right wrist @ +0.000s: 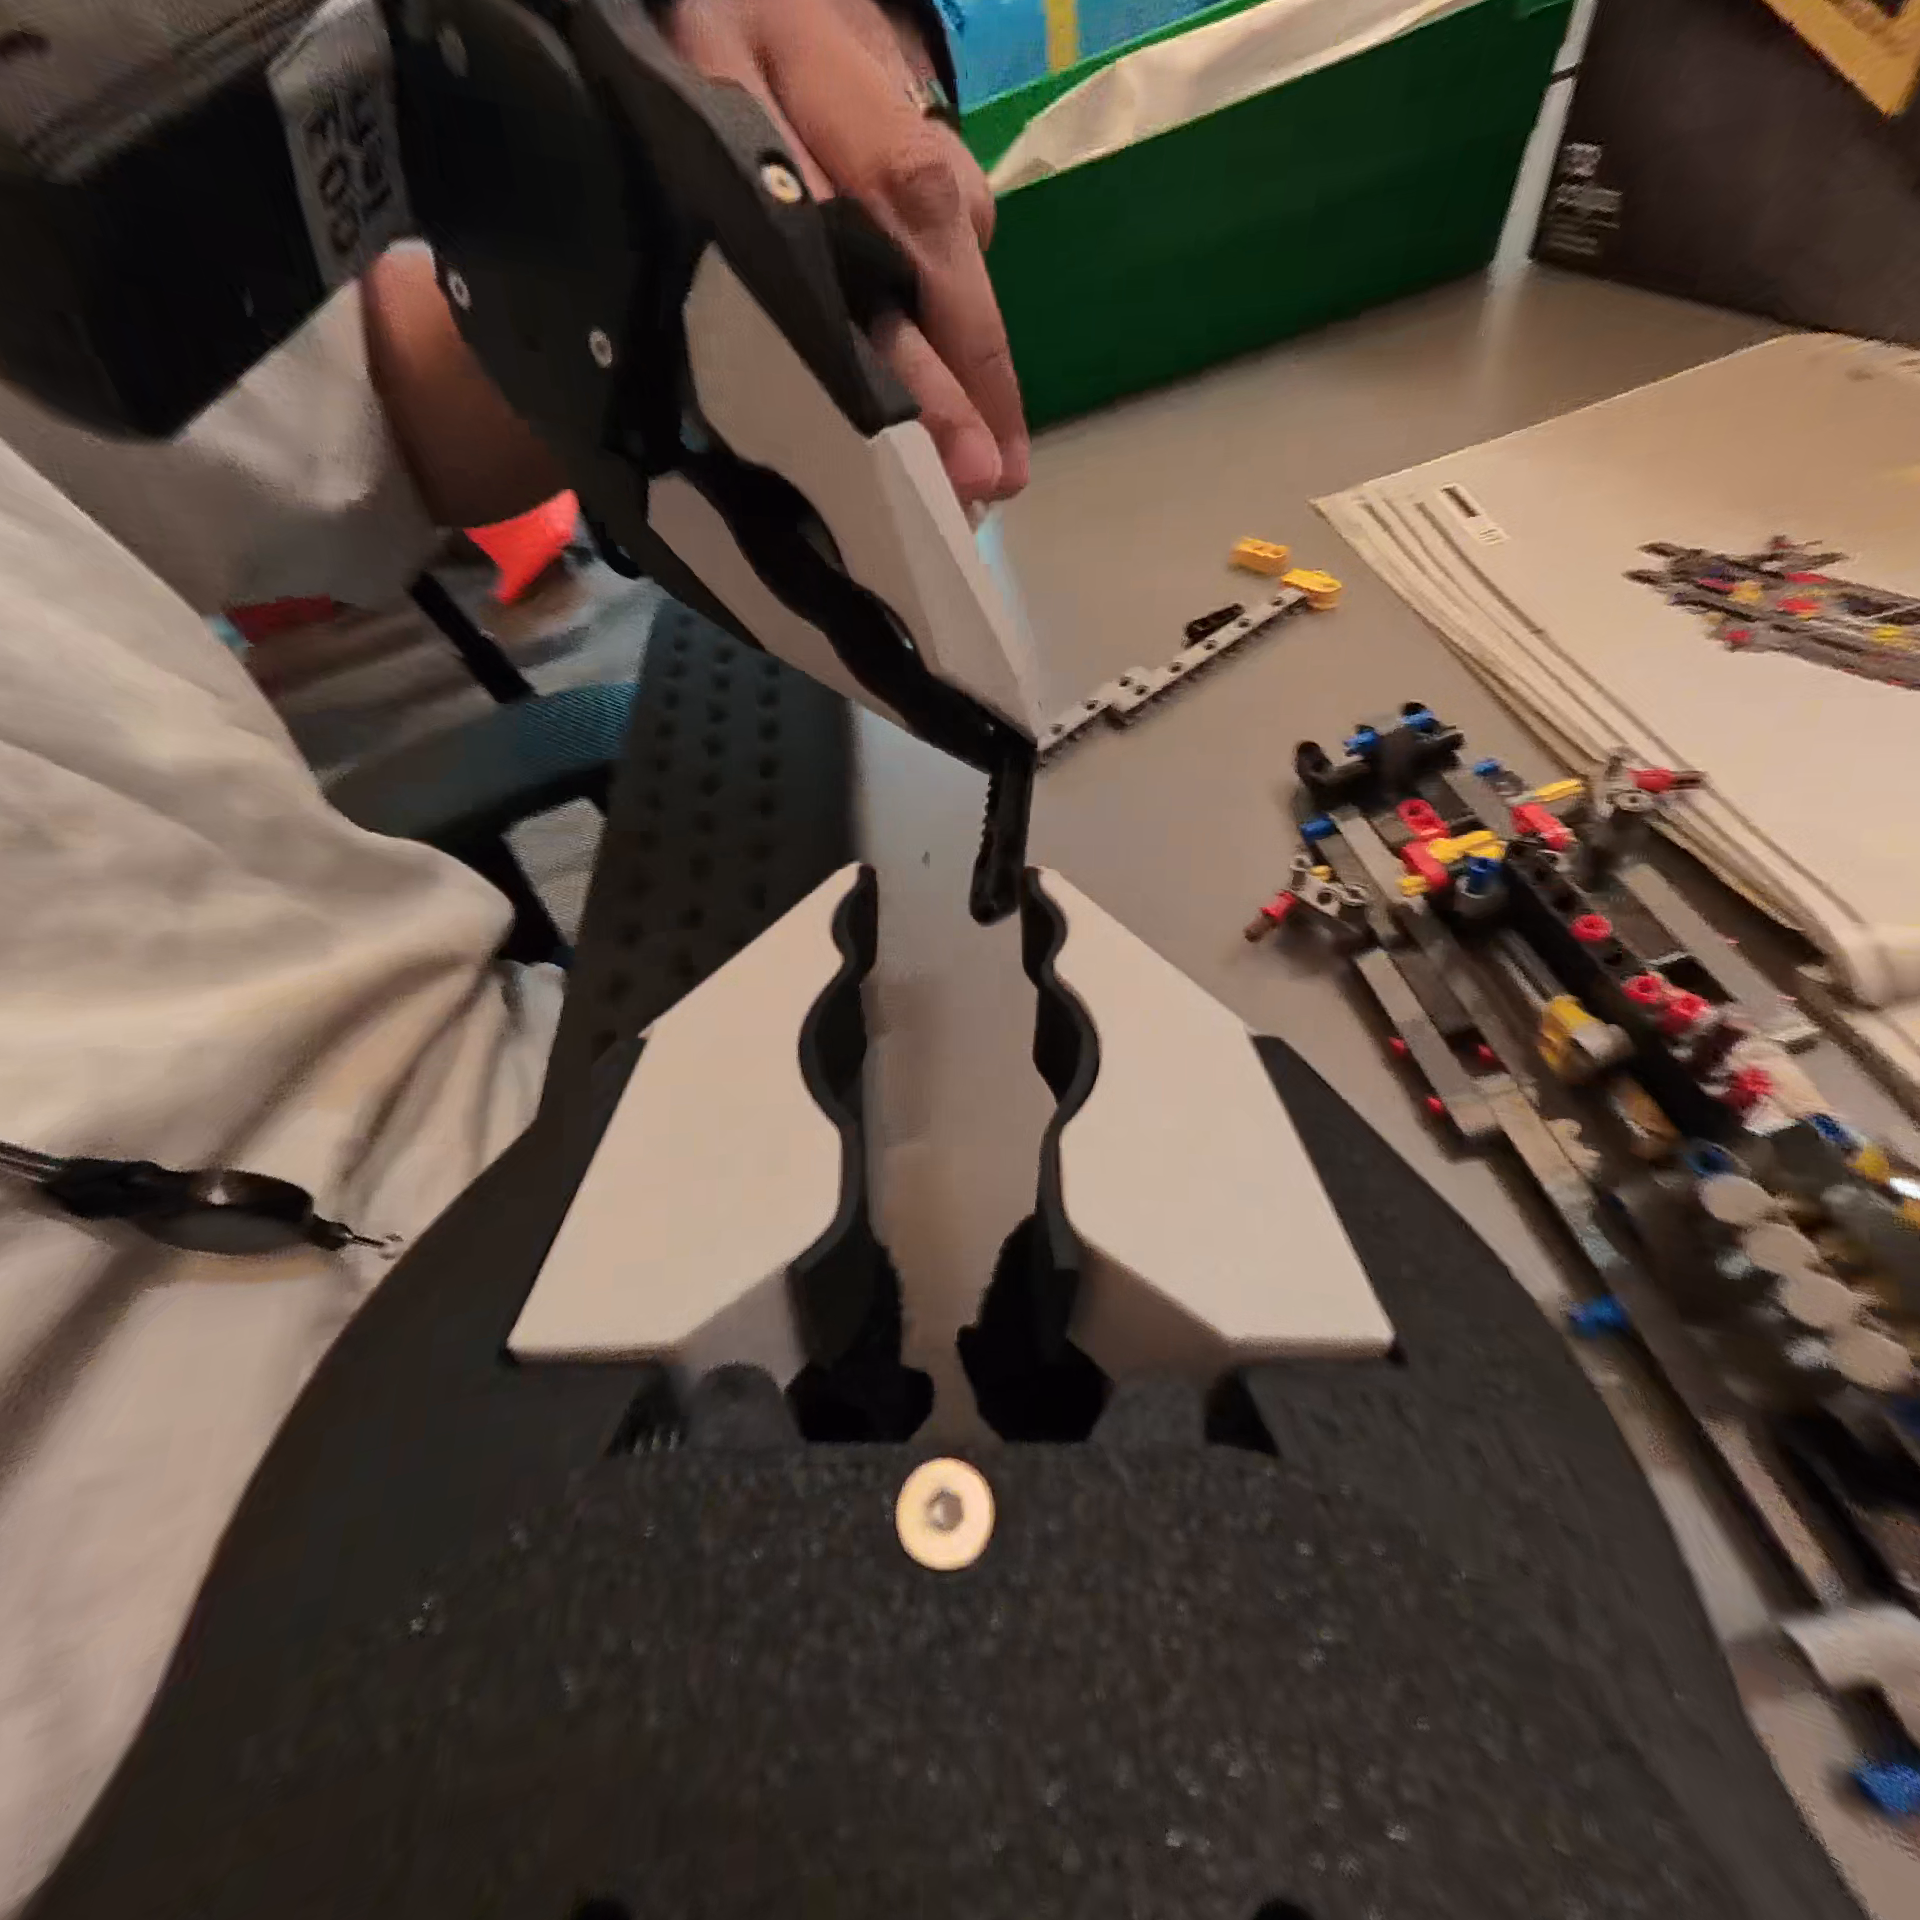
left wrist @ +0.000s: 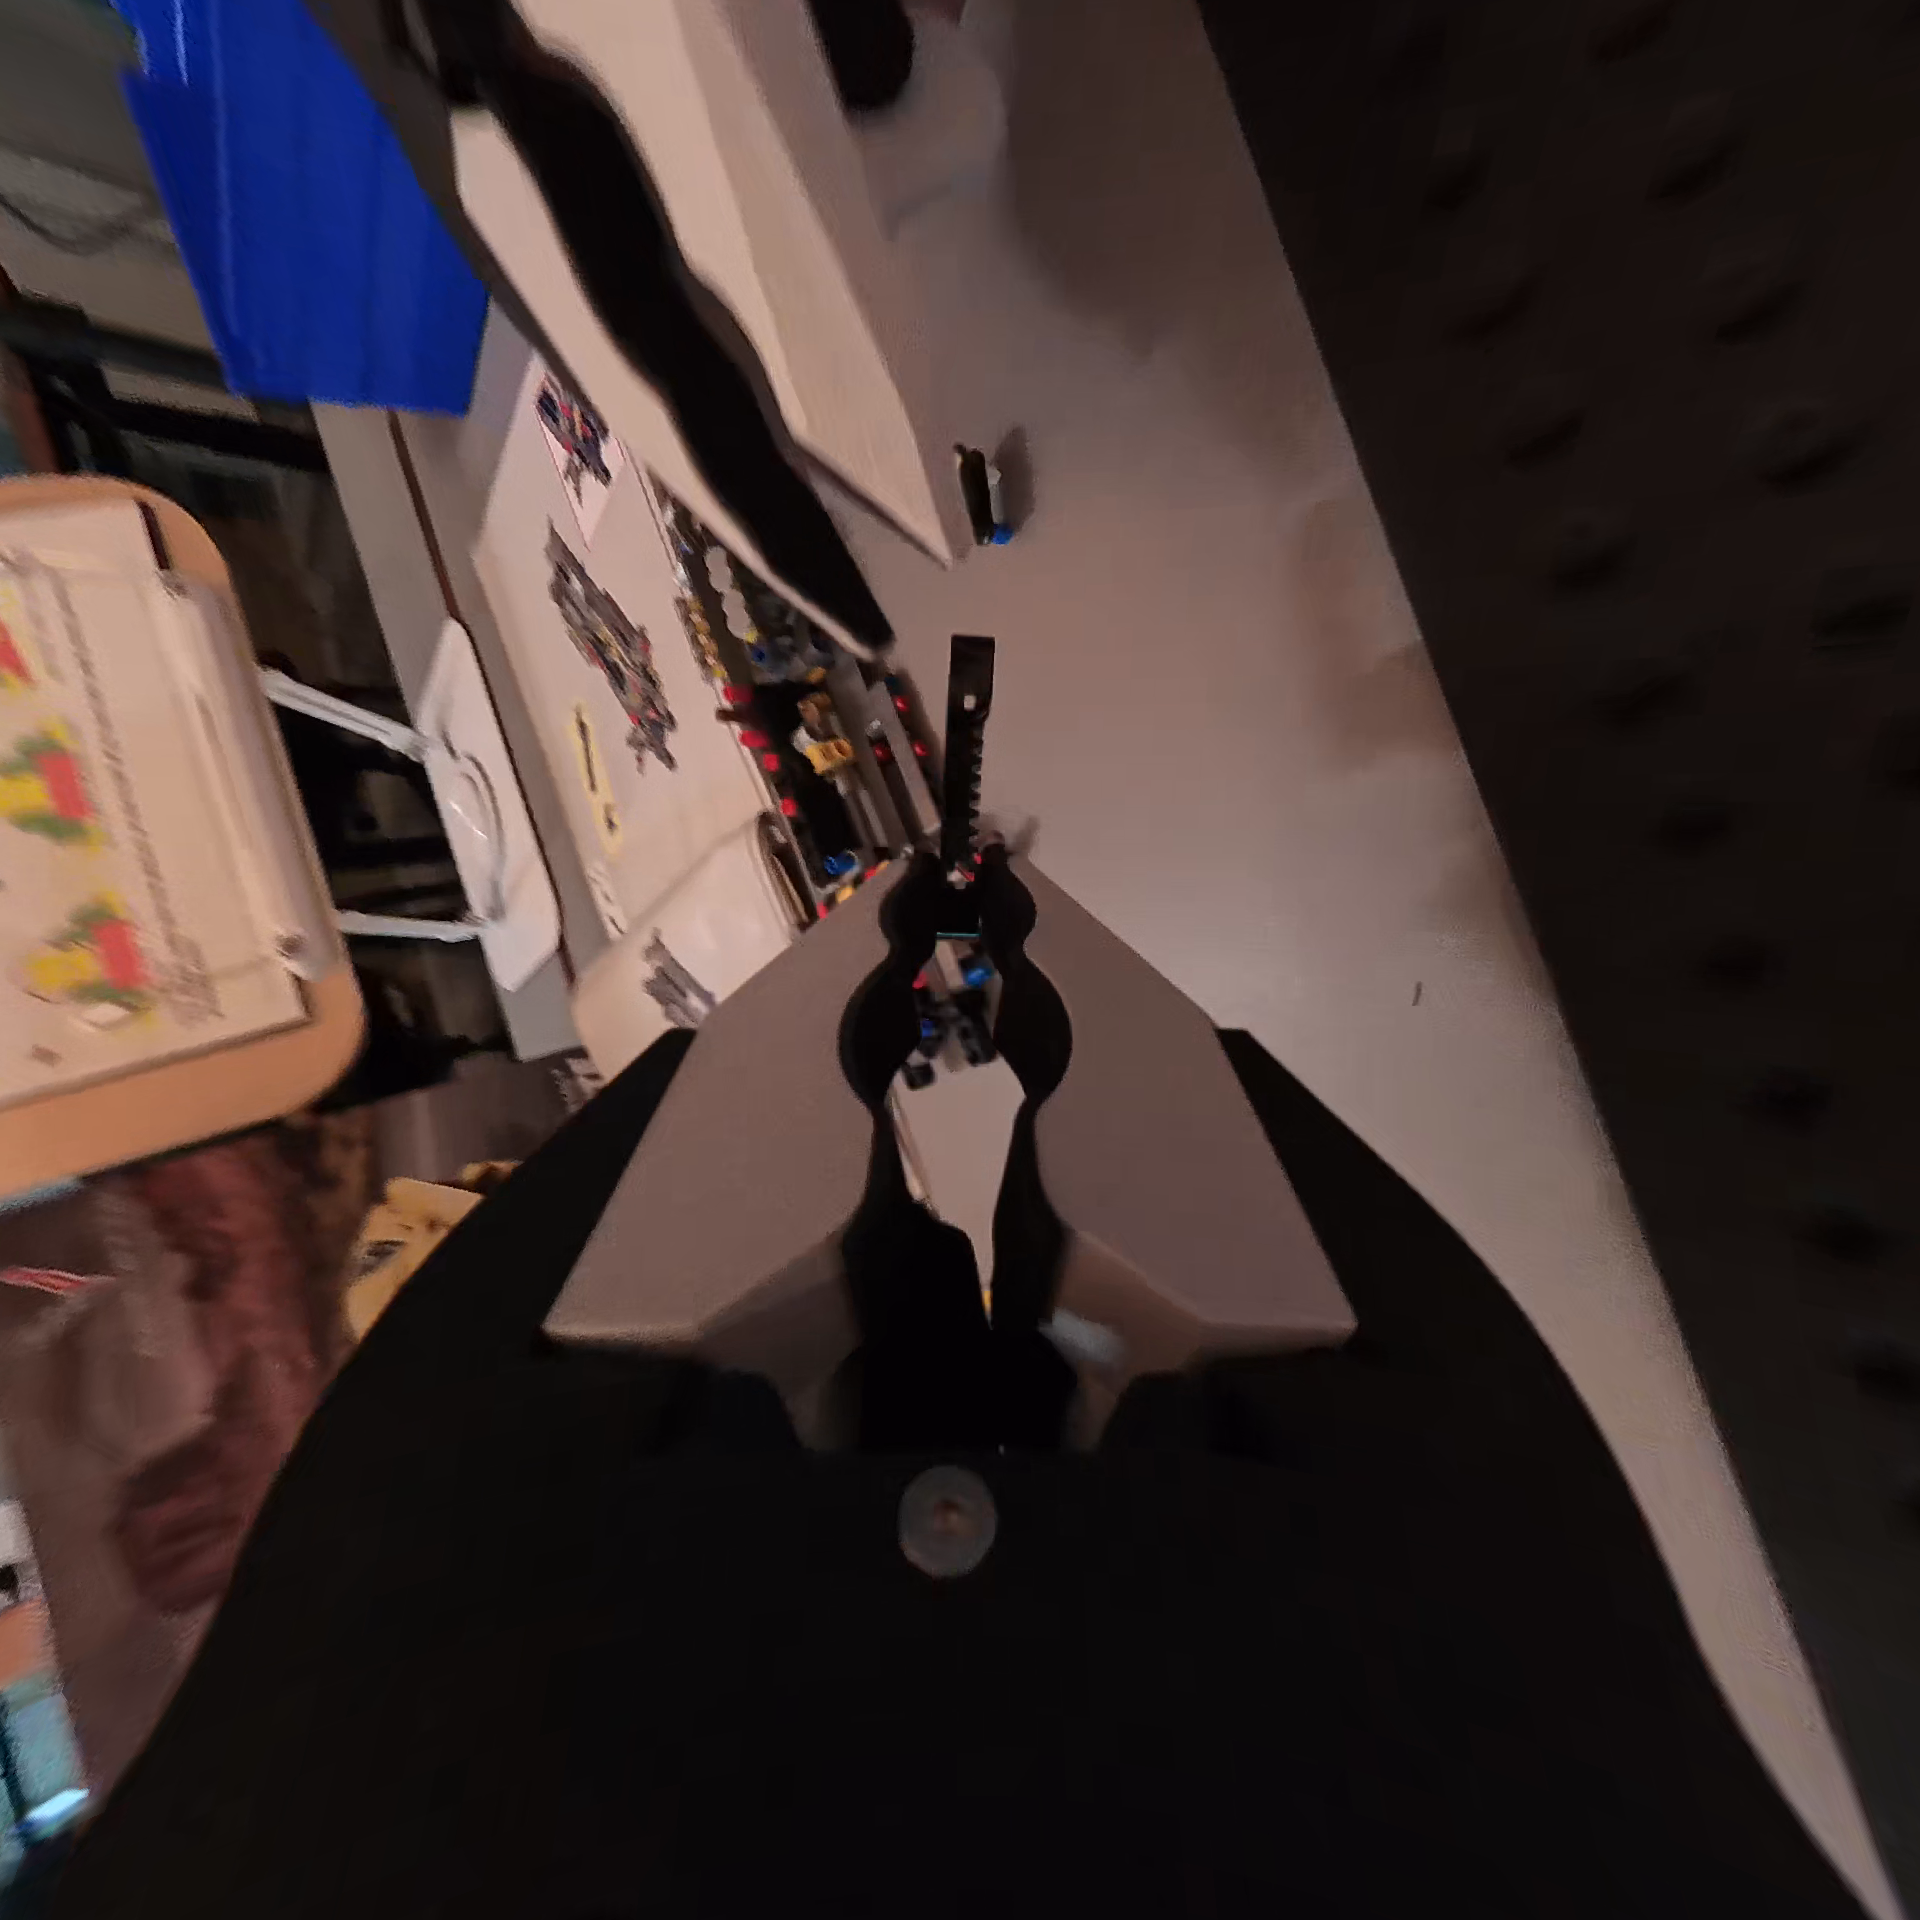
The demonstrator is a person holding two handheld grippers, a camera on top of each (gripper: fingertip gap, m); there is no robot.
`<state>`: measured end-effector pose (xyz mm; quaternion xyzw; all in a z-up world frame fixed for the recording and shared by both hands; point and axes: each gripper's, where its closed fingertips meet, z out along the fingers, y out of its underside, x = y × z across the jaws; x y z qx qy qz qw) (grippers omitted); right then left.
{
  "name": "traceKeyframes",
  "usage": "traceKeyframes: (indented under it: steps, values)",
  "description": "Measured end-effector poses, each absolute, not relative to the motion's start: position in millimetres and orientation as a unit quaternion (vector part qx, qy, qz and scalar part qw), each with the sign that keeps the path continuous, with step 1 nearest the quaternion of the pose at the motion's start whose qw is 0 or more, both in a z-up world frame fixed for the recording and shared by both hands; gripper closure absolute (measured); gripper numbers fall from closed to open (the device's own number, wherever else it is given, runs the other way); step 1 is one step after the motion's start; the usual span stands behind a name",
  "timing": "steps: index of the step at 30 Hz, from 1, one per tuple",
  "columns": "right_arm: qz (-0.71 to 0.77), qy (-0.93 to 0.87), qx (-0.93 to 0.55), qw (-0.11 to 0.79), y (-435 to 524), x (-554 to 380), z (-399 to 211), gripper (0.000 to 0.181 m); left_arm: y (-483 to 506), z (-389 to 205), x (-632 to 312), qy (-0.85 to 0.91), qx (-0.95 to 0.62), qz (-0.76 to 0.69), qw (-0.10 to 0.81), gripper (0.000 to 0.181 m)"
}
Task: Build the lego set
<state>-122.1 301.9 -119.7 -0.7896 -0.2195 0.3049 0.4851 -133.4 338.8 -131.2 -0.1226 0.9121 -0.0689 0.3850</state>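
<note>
**Left Claw Holds Up a Black Toothed Bar**

The left claw (left wrist: 957, 883) is squeezed tight on the bottom end of a black toothed bar (left wrist: 964, 748). It likely holds the bar in the air so the other claw can reach it. The bar's long side runs straight out from the claw tips. Its free end points away from the left claw, toward the right claw (right wrist: 945, 883).

The right claw is apart, with nothing between its 2 tips. The bar's free end (right wrist: 1003, 852) hangs just beside the right tip. It may be touching, but that is hard to tell.

Past the claws, on the grey table (right wrist: 1143, 499), lies the long car frame (right wrist: 1507, 935) with red, blue and yellow bits. A thin grey bar (right wrist: 1174, 670) lies near it. The open paper book (right wrist: 1662, 644) sits beside the frame, likely to show the steps.
</note>
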Motion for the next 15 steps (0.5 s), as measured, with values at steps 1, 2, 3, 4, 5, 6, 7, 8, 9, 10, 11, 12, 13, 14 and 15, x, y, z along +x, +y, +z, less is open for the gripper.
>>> traceKeyframes:
  steps: [1,2,3,4,5,6,7,8,9,10,11,12,13,14,15]
  values:
    - [0.319,-0.214,-0.790,0.478,305,-124,-122,0.155,335,-127,-132,0.913,-0.105,-0.062,0.389,0.175]
    - [0.325,-0.209,-0.795,0.468,307,-123,-126,0.155,332,-123,-131,0.913,-0.091,-0.058,0.393,0.175]
    - [0.331,-0.207,-0.799,0.457,308,-124,-131,0.156,328,-119,-131,0.912,-0.077,-0.055,0.400,0.175]
    - [0.338,-0.205,-0.800,0.452,308,-124,-133,0.156,325,-115,-130,0.911,-0.064,-0.052,0.405,0.175]
    - [0.350,-0.202,-0.796,0.452,307,-126,-132,0.159,322,-112,-131,0.910,-0.055,-0.048,0.408,0.175]
    - [0.366,-0.209,-0.787,0.451,303,-130,-128,0.173,322,-111,-131,0.910,-0.051,-0.042,0.410,0.175]
    - [0.368,-0.208,-0.785,0.453,301,-131,-126,0.174,321,-110,-131,0.909,-0.050,-0.040,0.411,0.175]
    - [0.363,-0.207,-0.783,0.461,301,-129,-125,0.174,320,-108,-130,0.906,-0.056,-0.045,0.416,0.175]
    - [0.365,-0.197,-0.777,0.474,303,-127,-121,0.174,321,-103,-127,0.899,-0.073,-0.059,0.428,0.174]
    - [0.375,-0.180,-0.767,0.489,304,-124,-115,0.175,322,-95,-123,0.885,-0.106,-0.087,0.444,0.170]
    - [0.384,-0.158,-0.757,0.505,307,-119,-107,0.175,327,-83,-117,0.862,-0.157,-0.127,0.465,0.161]
    - [0.391,-0.131,-0.744,0.525,310,-112,-99,0.174,336,-71,-110,0.829,-0.226,-0.176,0.480,0.156]
    - [0.399,-0.103,-0.728,0.548,313,-106,-89,0.175,346,-60,-104,0.785,-0.303,-0.236,0.487,0.155]
    - [0.413,-0.083,-0.708,0.566,314,-102,-80,0.175,355,-52,-100,0.731,-0.377,-0.310,0.476,0.155]
    - [0.428,-0.069,-0.685,0.585,314,-101,-70,0.175,353,-48,-98,0.682,-0.428,-0.402,0.436,0.151]
